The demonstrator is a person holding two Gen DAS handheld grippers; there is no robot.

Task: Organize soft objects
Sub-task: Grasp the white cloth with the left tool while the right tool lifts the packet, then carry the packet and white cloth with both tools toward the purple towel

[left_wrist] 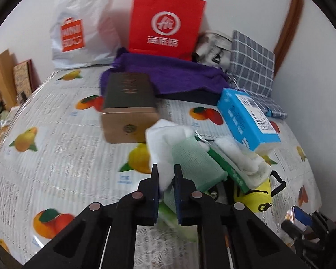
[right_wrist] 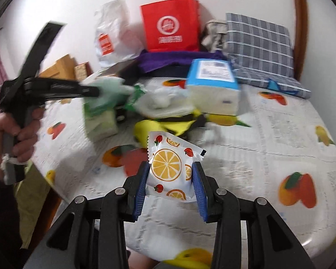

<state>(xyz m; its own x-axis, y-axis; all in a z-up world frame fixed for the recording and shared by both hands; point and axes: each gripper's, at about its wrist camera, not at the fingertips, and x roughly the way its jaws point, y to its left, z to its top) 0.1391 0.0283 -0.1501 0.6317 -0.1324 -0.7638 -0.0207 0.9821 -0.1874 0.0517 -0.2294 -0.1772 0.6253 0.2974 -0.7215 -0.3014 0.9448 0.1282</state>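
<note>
My left gripper [left_wrist: 166, 170] is shut on a white and pale green soft cloth bundle [left_wrist: 168, 143], held above the fruit-print tablecloth [left_wrist: 56, 134]. It also shows in the right wrist view [right_wrist: 96, 92], blurred, at the left with the green cloth [right_wrist: 105, 96]. My right gripper [right_wrist: 171, 168] is shut on a white packet printed with orange slices [right_wrist: 170, 165], held above the table. A pile lies behind: white cloths [left_wrist: 242, 157], a yellow pouch [right_wrist: 168, 125] and a blue tissue pack [left_wrist: 246, 116].
A gold box [left_wrist: 127, 107], a purple towel [left_wrist: 168, 71], a grey checked cushion [left_wrist: 250, 62], a red paper bag [left_wrist: 165, 24] and a white plastic bag [left_wrist: 78, 33] stand at the back by the wall. Cardboard boxes [left_wrist: 2, 76] are left of the table.
</note>
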